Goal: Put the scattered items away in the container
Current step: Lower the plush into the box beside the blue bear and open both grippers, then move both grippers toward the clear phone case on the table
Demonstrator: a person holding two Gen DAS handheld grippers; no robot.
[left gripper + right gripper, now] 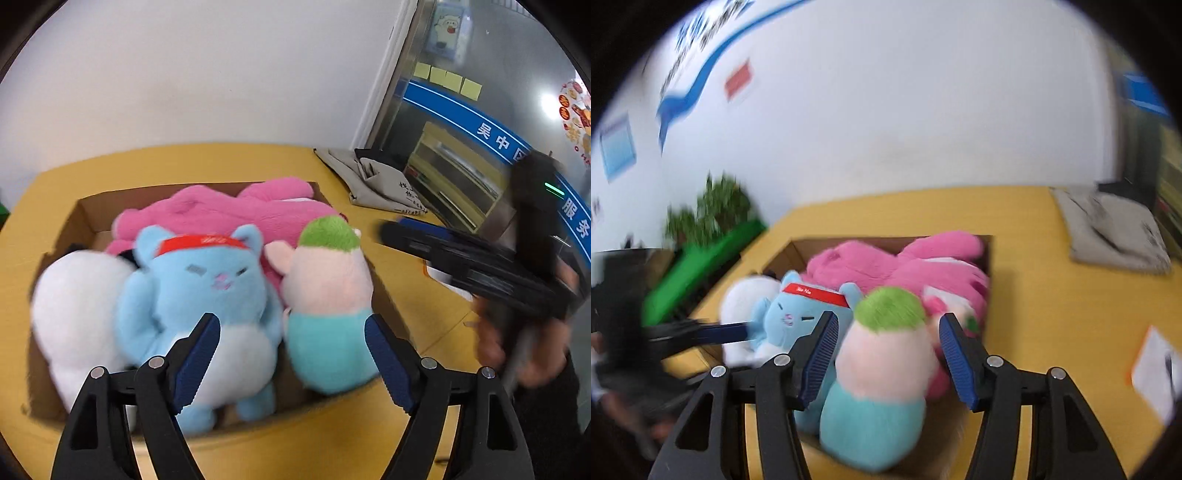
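My left hand-held gripper (pixel 291 350) hangs over the near edge of the cardboard box (pixel 85 218) with its blue ribbed pads spread wide, gripping nothing; the blue cat plush (pixel 207 288) and the green-topped plush (pixel 325 295) lie beyond the gap. My right hand-held gripper (pixel 888 354) stands about half open with the green-topped plush (pixel 882 369) between its pads; the blur keeps me from telling whether the pads press on it.

All the soft toys sit inside the box on the yellow worktop (pixel 258 158): a white fluffy plush (pixel 74 314) at the left wall, the blue cat with a red headband in the middle, the rounded pink-and-teal one at the right, and a big pink plush (pixel 229 210) across the back, spilling over the far rim. The box is packed nearly wall to wall; its brown flaps stand low and thin.

Bare worktop runs behind the box to the white wall and to its right. A crumpled grey cloth bag (pixel 369 181) lies at the far right corner, well apart from the box. A white paper (pixel 1156 373) lies on the worktop, right of the box.
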